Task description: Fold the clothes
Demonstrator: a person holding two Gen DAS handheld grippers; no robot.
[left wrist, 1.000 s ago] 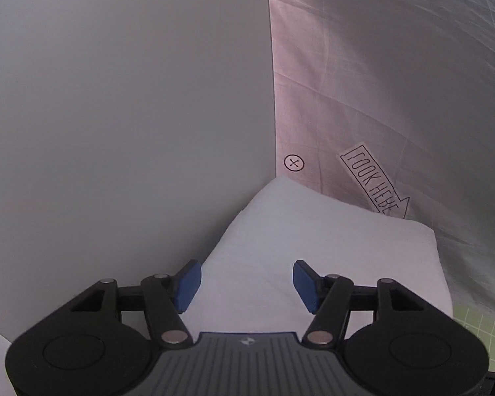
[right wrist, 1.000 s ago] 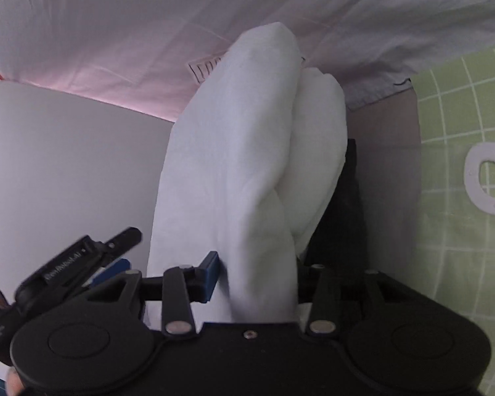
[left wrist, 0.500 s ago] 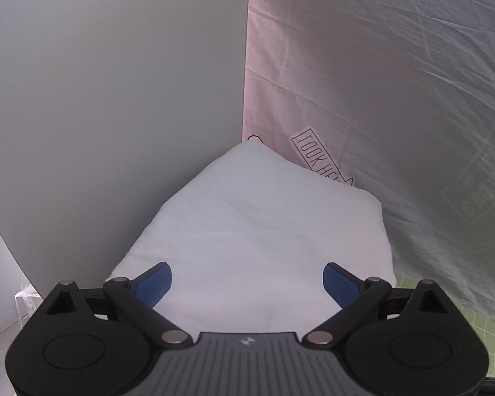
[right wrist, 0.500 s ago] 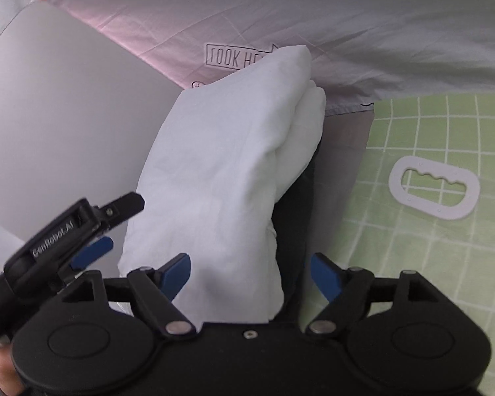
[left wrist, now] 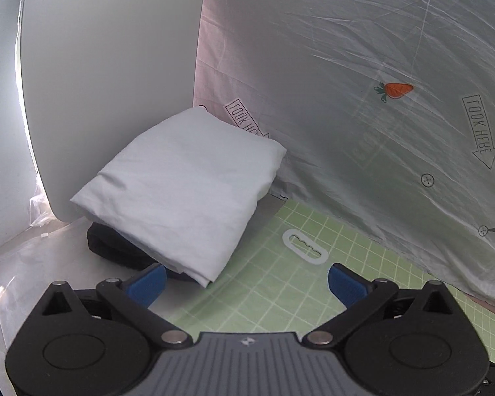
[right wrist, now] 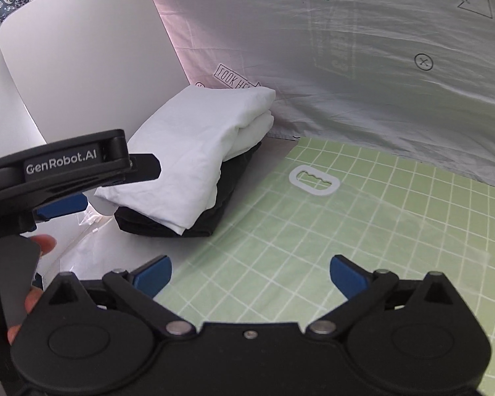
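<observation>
White cotton, folded into a thick pad, the white garment (left wrist: pixel 184 191) lies on top of a folded black garment (right wrist: pixel 211 198), the two stacked in the corner where a pale curved panel (left wrist: pixel 109 66) meets a hanging printed sheet (left wrist: pixel 363 99) with a carrot motif and "LOOK HERE" arrows. The stack sits at the edge of a green gridded mat (right wrist: pixel 346 224) on the tabletop, partly on clear plastic film (left wrist: pixel 33 264). A white oval plastic ring (right wrist: pixel 315 181) lies on the mat just beside the stack.

The left tool (left wrist: pixel 246 280) has its jaws just opened wide, nothing between them; the white garment's near corner lies just ahead of its left pad. The right tool (right wrist: pixel 250 272) has likewise just opened fully and holds nothing, with only bare mat between its blue pads. In the right wrist view the left tool's black body crosses in front of the stack's left end, fingertips (right wrist: pixel 43 242) of a person's hand below it.
</observation>
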